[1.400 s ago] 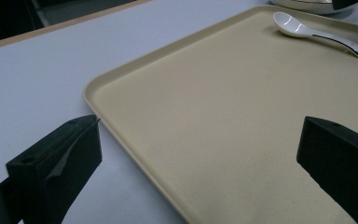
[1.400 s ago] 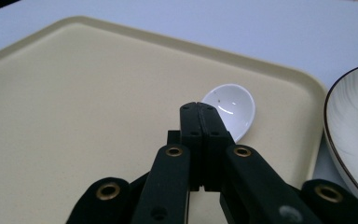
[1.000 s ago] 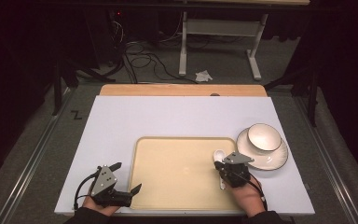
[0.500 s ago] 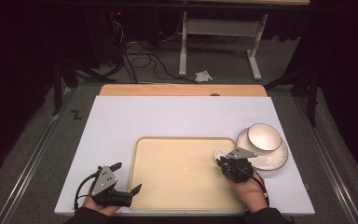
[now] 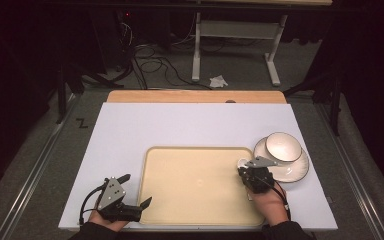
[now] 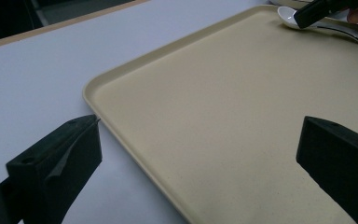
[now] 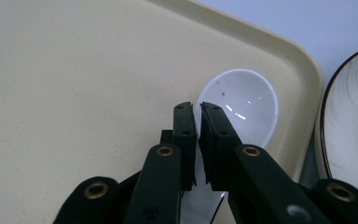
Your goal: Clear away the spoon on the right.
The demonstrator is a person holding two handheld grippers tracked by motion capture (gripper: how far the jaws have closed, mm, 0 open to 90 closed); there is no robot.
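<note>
Pointing forward over the tray (image 5: 195, 190), the right gripper (image 7: 196, 116) jaws pinch the white spoon (image 7: 244, 105) handle.

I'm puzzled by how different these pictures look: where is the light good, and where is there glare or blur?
High view: the white table is brightly lit, the room behind dark. Right gripper view: small glints on the white spoon, the plate at the edge soft. Left gripper view: the tray sharp, the near jaws blurred.

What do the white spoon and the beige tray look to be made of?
The spoon looks like glazed ceramic, possibly melamine: glossy white, with sharp light glints in its bowl. The tray looks like matte plastic: an even beige, finely speckled surface with no shine, and a rounded moulded rim.
</note>
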